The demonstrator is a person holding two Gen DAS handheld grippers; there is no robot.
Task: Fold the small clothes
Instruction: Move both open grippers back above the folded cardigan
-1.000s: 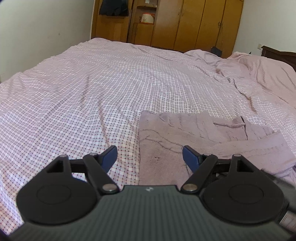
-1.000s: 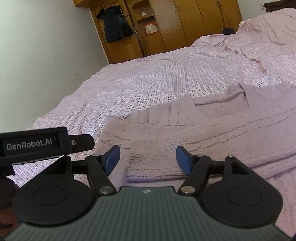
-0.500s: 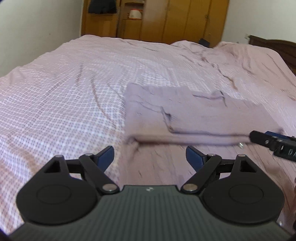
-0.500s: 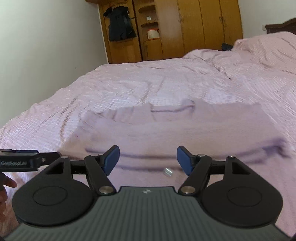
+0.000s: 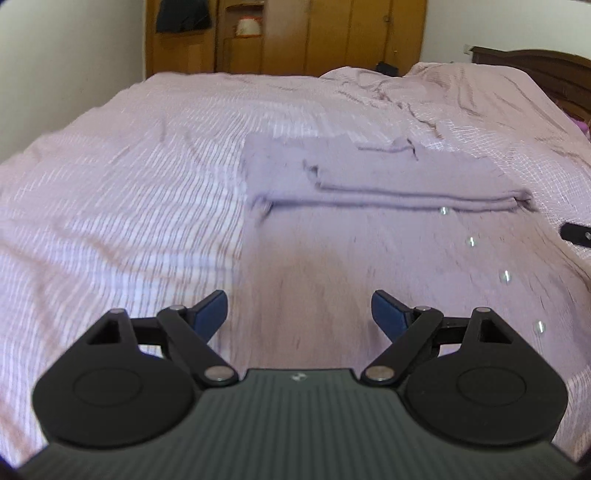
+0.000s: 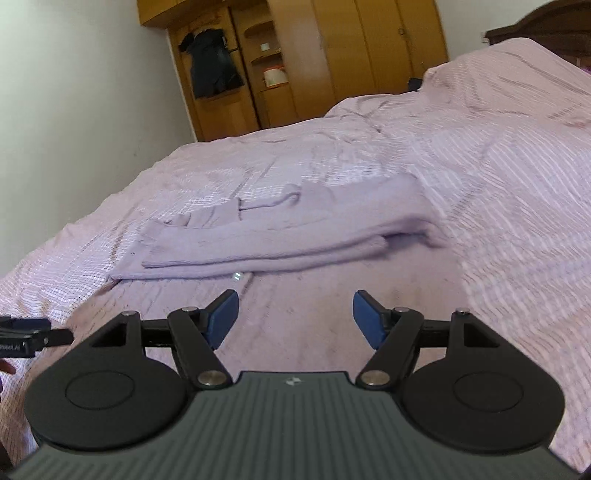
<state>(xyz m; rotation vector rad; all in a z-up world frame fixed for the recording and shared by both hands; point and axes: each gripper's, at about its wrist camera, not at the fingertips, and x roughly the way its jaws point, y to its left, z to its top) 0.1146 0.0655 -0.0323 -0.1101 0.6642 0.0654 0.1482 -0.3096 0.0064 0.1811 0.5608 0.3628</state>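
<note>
A lilac knit cardigan [image 5: 369, 177] lies flat on the bed, with both sleeves folded across its upper part in a long band. A row of small shiny buttons [image 5: 471, 242] runs down its front. My left gripper [image 5: 299, 314] hovers over the near left part of the cardigan, jaws open with only fabric below them. My right gripper [image 6: 293, 317] is open too, over the near part of the cardigan [image 6: 295, 229], with one button [image 6: 238, 275] just ahead. Each view catches the tip of the other gripper at its edge.
The bed carries a pink checked sheet [image 5: 129, 184], and a rumpled quilt [image 5: 461, 92] is heaped towards the dark headboard [image 5: 535, 62]. Wooden wardrobes [image 5: 332, 33] stand beyond the foot, with a dark garment [image 6: 212, 62] hanging there. A white wall runs along the left.
Both grippers have drawn back from the folded sleeves towards the near end of the cardigan, which now lies further ahead in both views. The left jaws stand a little wider.
</note>
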